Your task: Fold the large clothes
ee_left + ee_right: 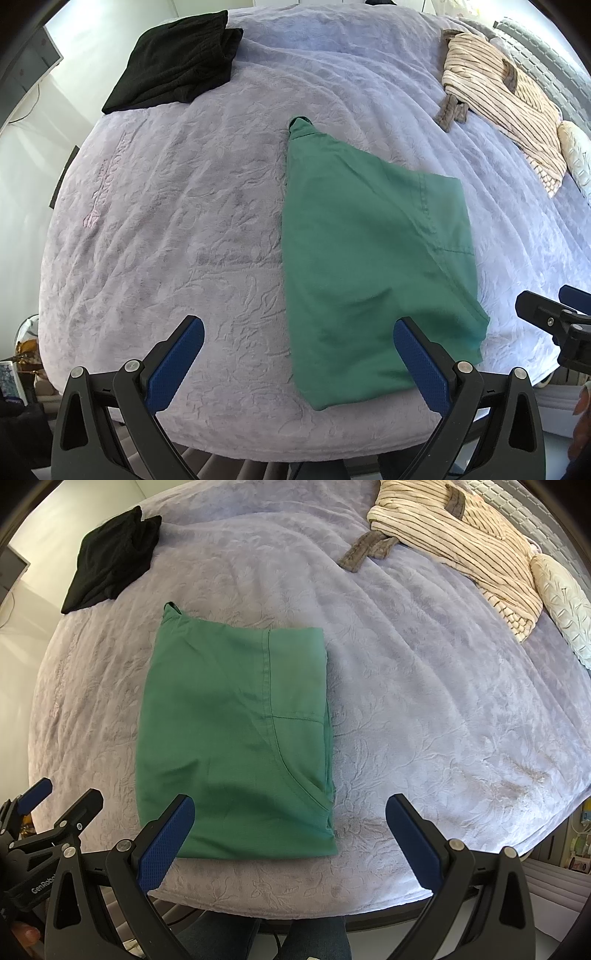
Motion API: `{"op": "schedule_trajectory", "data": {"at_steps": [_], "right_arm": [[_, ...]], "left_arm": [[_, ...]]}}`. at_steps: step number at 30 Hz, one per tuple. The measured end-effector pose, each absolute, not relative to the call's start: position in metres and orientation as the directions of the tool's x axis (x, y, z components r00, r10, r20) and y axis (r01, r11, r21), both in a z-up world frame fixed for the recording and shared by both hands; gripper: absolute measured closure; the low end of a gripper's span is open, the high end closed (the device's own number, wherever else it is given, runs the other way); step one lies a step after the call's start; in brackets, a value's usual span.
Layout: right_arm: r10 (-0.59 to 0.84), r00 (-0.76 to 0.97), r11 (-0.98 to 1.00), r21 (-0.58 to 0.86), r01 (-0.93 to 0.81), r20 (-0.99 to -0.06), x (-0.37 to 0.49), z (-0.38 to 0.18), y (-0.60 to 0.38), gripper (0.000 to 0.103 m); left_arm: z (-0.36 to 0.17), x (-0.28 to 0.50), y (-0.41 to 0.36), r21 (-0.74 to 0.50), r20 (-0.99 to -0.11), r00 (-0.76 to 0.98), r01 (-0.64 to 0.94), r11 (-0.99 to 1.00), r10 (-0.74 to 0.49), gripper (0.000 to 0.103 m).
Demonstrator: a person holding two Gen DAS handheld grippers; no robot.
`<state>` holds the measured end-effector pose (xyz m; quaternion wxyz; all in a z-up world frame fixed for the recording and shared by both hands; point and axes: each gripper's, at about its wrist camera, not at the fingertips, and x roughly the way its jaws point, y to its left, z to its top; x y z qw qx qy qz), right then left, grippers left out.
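A green garment (369, 266) lies folded into a rectangle flat on the lavender bedspread (184, 221), near the bed's front edge; it also shows in the right wrist view (236, 738). My left gripper (299, 332) is open and empty, hovering above the garment's near left corner. My right gripper (290, 808) is open and empty, hovering above the garment's near right corner. The right gripper shows at the right edge of the left wrist view (554, 314), and the left gripper at the left edge of the right wrist view (55, 805).
A folded black garment (177, 62) lies at the far left of the bed, also in the right wrist view (110, 557). A striped beige robe with a grey belt (458, 542) and a pale pillow (561, 602) lie at the far right. The bedspread (443, 701) covers the bed.
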<state>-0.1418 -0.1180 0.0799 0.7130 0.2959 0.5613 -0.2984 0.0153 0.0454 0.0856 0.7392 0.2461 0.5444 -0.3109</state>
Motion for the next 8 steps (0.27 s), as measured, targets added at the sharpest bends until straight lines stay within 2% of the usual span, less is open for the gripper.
{"op": "schedule_trajectory", "data": {"at_steps": [8], "right_arm": [[-0.088, 0.190, 0.648, 0.089, 0.756, -0.978, -0.1412, 0.0791, -0.1234, 0.000]], "left_arm": [[0.0845, 0.0146, 0.0436, 0.020, -0.960, 0.204, 0.729, 0.685, -0.190, 0.000]]}}
